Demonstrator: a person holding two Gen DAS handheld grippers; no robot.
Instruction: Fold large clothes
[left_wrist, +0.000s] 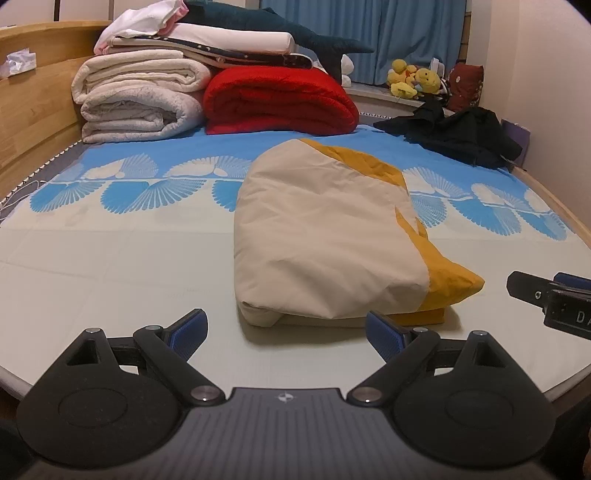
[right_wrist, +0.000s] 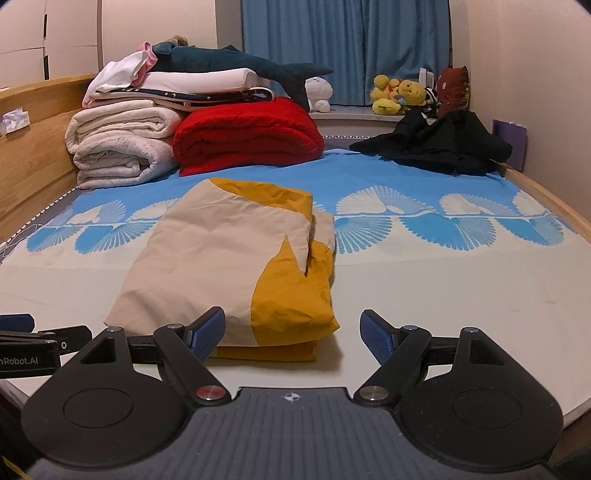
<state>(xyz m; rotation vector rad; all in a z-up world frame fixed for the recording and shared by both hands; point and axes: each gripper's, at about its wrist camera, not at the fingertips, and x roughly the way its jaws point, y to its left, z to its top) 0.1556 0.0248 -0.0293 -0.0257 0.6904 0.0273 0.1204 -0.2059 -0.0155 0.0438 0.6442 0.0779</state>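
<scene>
A folded cream and mustard-yellow garment (left_wrist: 325, 236) lies on the bed; it also shows in the right wrist view (right_wrist: 236, 266). My left gripper (left_wrist: 286, 332) is open and empty, just in front of the garment's near edge. My right gripper (right_wrist: 291, 332) is open and empty, its left finger (right_wrist: 207, 332) next to the garment's near yellow corner. The right gripper shows at the right edge of the left wrist view (left_wrist: 550, 295). The left gripper shows at the left edge of the right wrist view (right_wrist: 33, 343).
The bed sheet (left_wrist: 110, 258) is pale with a blue fan pattern. Folded white blankets (left_wrist: 136, 99), a red blanket (left_wrist: 277, 103) and a plush shark (left_wrist: 277, 26) are stacked at the head. A crumpled black garment (left_wrist: 458, 133) lies far right. Plush toys (left_wrist: 413, 81) sit by the curtain. A wooden bed frame (left_wrist: 33, 122) runs along the left.
</scene>
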